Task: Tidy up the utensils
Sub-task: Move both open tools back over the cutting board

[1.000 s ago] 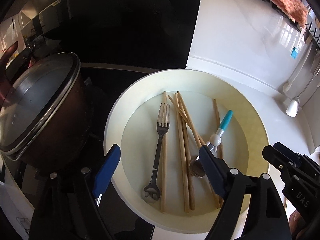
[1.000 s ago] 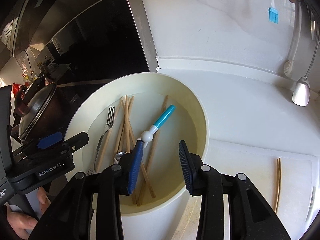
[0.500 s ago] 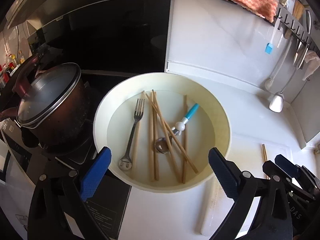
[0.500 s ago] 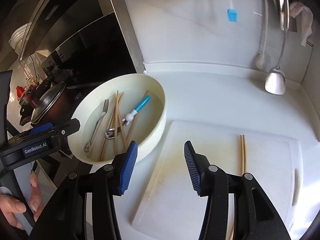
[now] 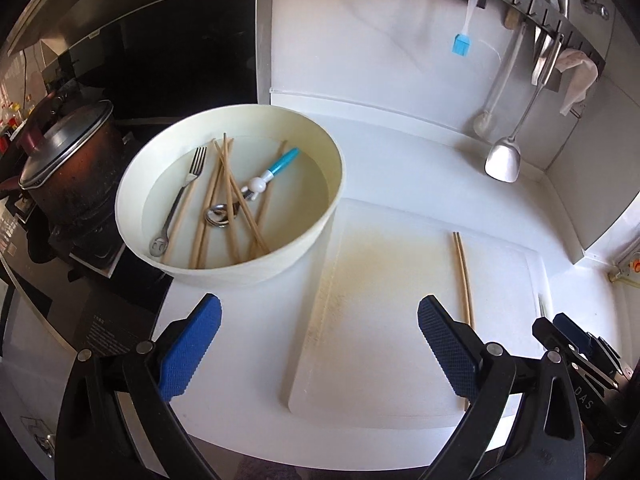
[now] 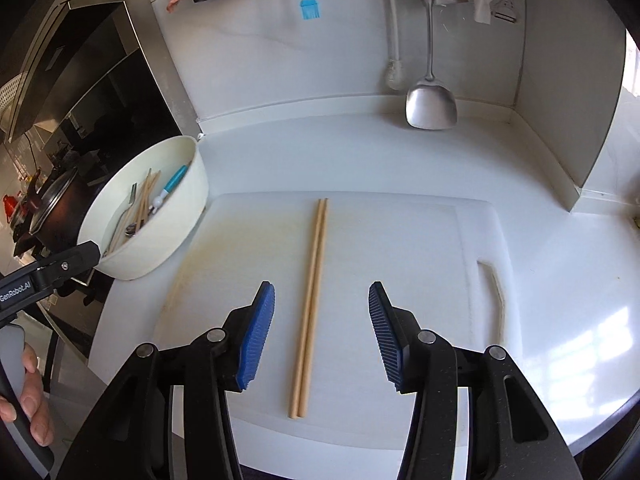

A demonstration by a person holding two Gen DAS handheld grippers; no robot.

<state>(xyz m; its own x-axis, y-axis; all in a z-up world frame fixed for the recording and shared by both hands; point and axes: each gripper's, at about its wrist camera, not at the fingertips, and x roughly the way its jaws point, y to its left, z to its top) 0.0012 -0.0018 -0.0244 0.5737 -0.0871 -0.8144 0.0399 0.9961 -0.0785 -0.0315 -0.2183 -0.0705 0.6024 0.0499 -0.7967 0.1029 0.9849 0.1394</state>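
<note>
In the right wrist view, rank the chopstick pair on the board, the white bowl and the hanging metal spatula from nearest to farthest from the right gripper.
From the right gripper:
1. Chopstick pair, on the cutting board, lying between the open fingers.
2. White bowl, off to the left at the board's corner.
3. Metal spatula, hanging against the back wall.

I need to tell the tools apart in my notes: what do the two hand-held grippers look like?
Both look alike: the left hand-held gripper and right hand-held gripper have black linkage arms with silver pivot bolts and blue textured finger pads. White lettering reads GenRobot.AI on the left body, DAS on the right.
</note>
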